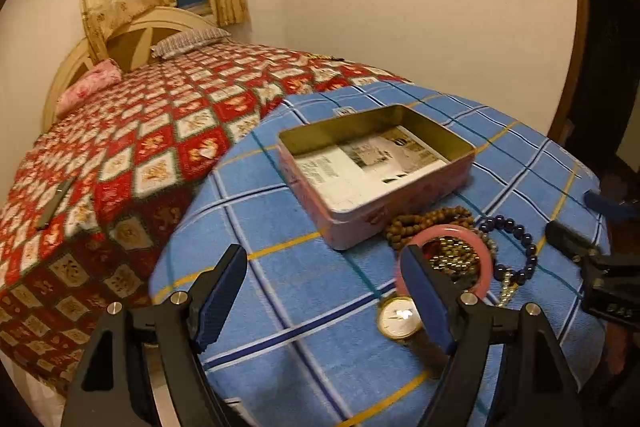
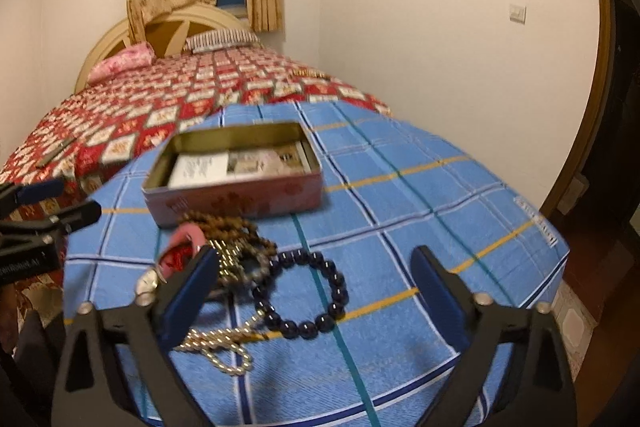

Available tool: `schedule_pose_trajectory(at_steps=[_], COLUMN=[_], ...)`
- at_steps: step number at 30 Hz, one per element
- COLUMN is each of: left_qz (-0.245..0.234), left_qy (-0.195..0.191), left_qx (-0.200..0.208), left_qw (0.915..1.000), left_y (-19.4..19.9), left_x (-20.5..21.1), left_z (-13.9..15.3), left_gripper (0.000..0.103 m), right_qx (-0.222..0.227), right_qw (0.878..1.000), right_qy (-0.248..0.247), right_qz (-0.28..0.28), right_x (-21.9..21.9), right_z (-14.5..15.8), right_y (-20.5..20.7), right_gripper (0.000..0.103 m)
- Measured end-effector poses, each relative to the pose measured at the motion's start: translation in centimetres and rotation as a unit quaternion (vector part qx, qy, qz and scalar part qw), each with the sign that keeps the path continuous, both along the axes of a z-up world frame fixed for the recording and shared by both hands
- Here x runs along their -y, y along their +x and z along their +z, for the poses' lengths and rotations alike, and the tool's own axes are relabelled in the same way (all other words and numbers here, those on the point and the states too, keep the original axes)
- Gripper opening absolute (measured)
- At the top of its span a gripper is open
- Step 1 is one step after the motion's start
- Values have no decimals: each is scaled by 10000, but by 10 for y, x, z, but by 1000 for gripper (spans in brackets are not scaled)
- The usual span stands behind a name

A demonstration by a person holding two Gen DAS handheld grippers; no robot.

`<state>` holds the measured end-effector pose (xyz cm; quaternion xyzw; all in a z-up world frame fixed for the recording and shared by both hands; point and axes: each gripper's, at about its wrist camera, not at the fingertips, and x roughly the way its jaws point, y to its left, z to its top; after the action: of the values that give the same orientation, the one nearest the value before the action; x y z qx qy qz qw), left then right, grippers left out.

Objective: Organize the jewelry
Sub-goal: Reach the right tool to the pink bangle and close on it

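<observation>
An open pink tin (image 1: 372, 203) (image 2: 240, 197) lined with newspaper sits on a blue checked cloth (image 1: 280, 267) (image 2: 400, 187). In front of it lies a jewelry pile: a pink bangle (image 1: 486, 259) (image 2: 188, 233), brown wooden beads (image 1: 424, 221) (image 2: 224, 223), a dark blue bead bracelet (image 1: 516, 251) (image 2: 304, 291), a pearl chain (image 2: 216, 343) and a gold watch (image 1: 398, 317) (image 2: 146, 283). My left gripper (image 1: 324, 271) is open, empty, left of the pile. My right gripper (image 2: 316, 277) is open, empty, over the blue bracelet.
The cloth lies on a bed with a red patterned quilt (image 1: 140, 147) (image 2: 160, 107). Pillows (image 1: 88, 89) and a headboard are at the far end. A dark flat object (image 1: 54, 205) lies on the quilt. A wall runs along the right.
</observation>
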<state>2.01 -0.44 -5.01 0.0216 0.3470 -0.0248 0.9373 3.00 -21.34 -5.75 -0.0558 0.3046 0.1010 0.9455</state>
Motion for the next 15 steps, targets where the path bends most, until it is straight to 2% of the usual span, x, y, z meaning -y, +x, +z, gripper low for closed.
schedule_pose_trajectory(at_steps=[2,4,6,8,12,15], left_qz=[-129,-295,-443,-570,-376,-126], left_qy=[33,130,220,322,350,285], left_qx=[-2,49,-17,-22,-164,-200], left_qw=[9999,9995,9988,9979,9985,9993], left_y=[4,9,16,20,27,28], left_x=[9,20,31,41,35,20], left_z=[-2,-6,-8,-12,-20,-21], left_gripper=[79,77,67,67,67,67], right_qx=[-171,-251,-306,-350,-445,-314], right_qw=[9999,9997,9995,9994,9984,9977], right_qy=[19,41,33,40,260,286], right_qz=[-7,-5,6,18,236,523], right_x=[3,7,8,8,5,-8], right_z=[-9,-14,-17,-20,-19,-12], right_y=[5,8,9,11,13,13], right_gripper=[85,84,83,82,82,82])
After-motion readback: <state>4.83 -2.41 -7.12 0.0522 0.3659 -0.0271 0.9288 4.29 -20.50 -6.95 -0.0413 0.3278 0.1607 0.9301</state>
